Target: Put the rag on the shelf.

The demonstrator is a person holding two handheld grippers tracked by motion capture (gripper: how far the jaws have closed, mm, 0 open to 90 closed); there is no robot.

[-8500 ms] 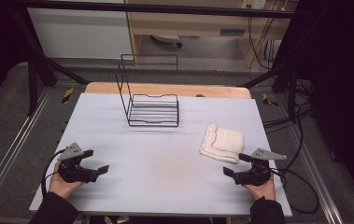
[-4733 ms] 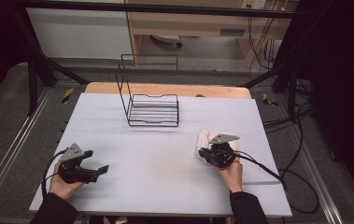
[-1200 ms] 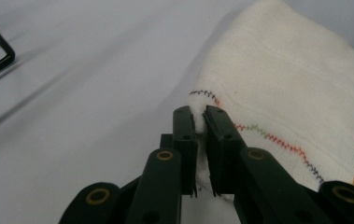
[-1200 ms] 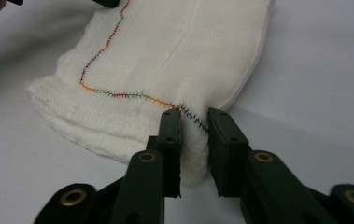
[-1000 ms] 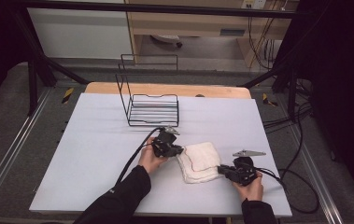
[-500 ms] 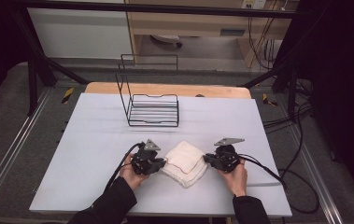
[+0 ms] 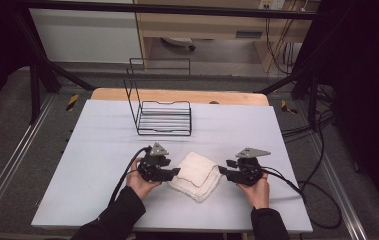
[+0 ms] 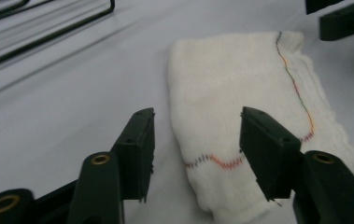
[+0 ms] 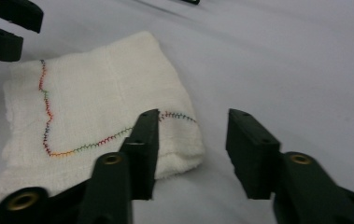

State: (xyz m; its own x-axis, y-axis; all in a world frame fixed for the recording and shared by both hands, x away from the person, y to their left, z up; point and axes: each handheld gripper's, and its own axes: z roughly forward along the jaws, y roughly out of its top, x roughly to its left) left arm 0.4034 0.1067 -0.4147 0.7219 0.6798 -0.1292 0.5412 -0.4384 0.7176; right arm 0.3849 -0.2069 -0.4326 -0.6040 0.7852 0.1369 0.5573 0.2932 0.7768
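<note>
Cloth: folded white towel point(image 7: 195, 176) w/ coloured stitching, flat on desk point(image 7: 97, 150), between both tongs, in front of wire rack point(image 7: 163, 118).
L tongs point(image 7: 175, 172): just opened, spread, nothing pinched; towel edge below the gap.
R tongs point(image 7: 223, 170): just opened too, spread, empty, beside towel corner.
Step (my read): letting go after fold.
Tip: lift straight off, don't snag the fold.

High view: even overhead light falls on the pale lavender-grey tabletop point(image 7: 102, 165), which reads bright and free of glare, while the room around it sinks into near black at both sides. Shadows under the folded white cloth with multicoloured stitching point(image 7: 195, 176) are short and soft. Detail is coarse and slightly smeared. Gripper views: the cloth is fairly sharp; the near black jaws and the black wire rack point(image 8: 39, 28) at the frame edge are soft and blurred.
</note>
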